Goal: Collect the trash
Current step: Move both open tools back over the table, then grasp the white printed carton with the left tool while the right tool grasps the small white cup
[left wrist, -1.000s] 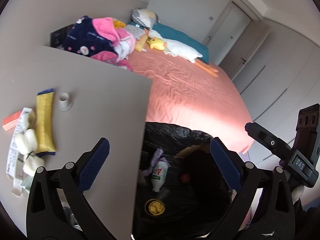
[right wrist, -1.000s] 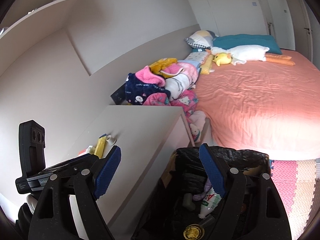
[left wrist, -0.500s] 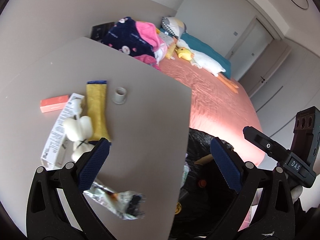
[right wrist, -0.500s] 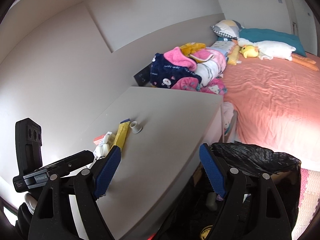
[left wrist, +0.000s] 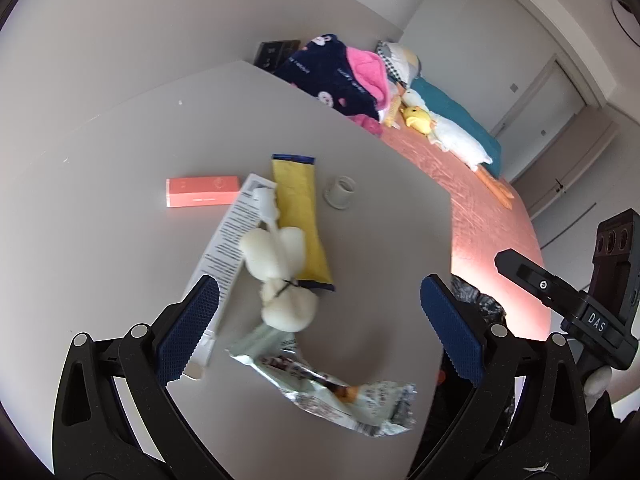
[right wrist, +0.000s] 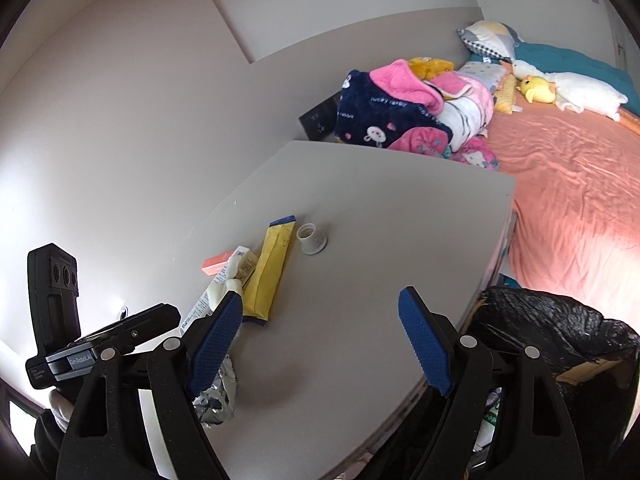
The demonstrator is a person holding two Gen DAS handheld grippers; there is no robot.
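Trash lies on a grey table [left wrist: 120, 152] [right wrist: 360, 240]. A crumpled silver wrapper [left wrist: 332, 392] [right wrist: 218, 400] is nearest, with a white cotton bundle [left wrist: 280, 272], a yellow packet [left wrist: 300, 216] [right wrist: 270, 268], a printed leaflet [left wrist: 228, 248], a pink box [left wrist: 202, 197] [right wrist: 214, 265] and a small white cap [left wrist: 340, 198] [right wrist: 311, 239] beyond it. My left gripper [left wrist: 320, 332] hovers open above the wrapper and bundle, holding nothing. My right gripper [right wrist: 320, 344] is open over bare tabletop, right of the trash. A bin lined with a black bag [right wrist: 552, 332] [left wrist: 476, 300] stands at the table's right edge.
A bed with a salmon sheet [right wrist: 580, 184] [left wrist: 492, 232] runs beyond the table, with piled blankets [right wrist: 400, 100] [left wrist: 340, 76], pillows and plush toys at its head. A wall closes the left side. Closet doors [left wrist: 552, 92] stand at the far right.
Both grippers swung left from above the bin to over the table. The trash pile now sits between and ahead of the left fingers; the bin has slid to the right edge of both views.
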